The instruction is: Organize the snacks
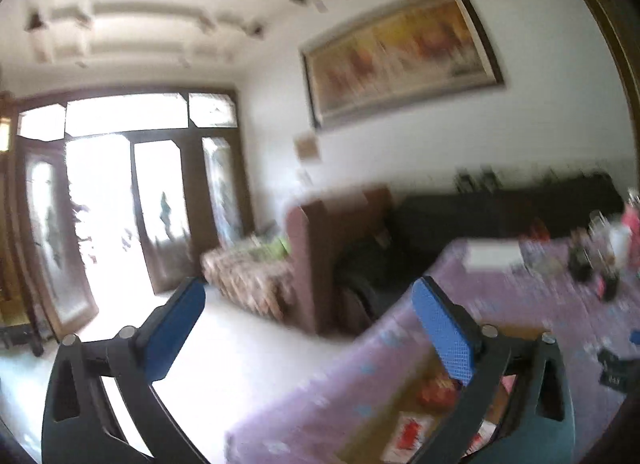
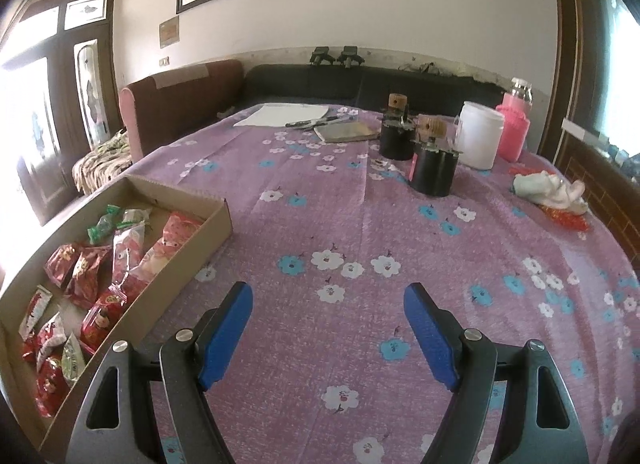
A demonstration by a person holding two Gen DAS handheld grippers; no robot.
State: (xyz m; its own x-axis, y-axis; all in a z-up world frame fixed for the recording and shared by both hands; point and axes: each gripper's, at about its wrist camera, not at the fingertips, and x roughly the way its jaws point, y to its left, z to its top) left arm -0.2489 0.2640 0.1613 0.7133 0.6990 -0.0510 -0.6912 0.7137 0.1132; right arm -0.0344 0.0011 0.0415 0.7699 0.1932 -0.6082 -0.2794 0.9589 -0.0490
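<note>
Two views, taken in turn. Left wrist first: heavily blurred, pointing level across a room toward bright glass doors at nine o'clock and a framed painting at one o'clock. Left gripper spread wide, blue pads far apart, nothing between them. Purple flowered tablecloth filling four o'clock; at five o'clock, half hidden behind the right finger, a cardboard box with red packets smeared inside, too blurred to count. Judging by that, no snack in this gripper and none on the cloth near it. Right wrist next: sharp, tilted down over the same tablecloth. Right gripper standing open, pads apart over bare cloth, holding nothing. Cardboard box at eight to nine o'clock, shallow and open-topped, with the snack packets inside: red-wrapped ones toward the near end, pink-and-white ones in the middle, green-wrapped sweets at the far end. No loose packet visible anywhere on the cloth. Further off, at twelve to one o'clock, two black canisters, a white jar, a pink flask, papers and pens; at three o'clock a crumpled cloth lying on something red, possibly a wrapper, cannot tell. Likely reading: gathering essentially finished, all visible snacks boxed, both grippers free; perhaps only tidying within the box left.
</note>
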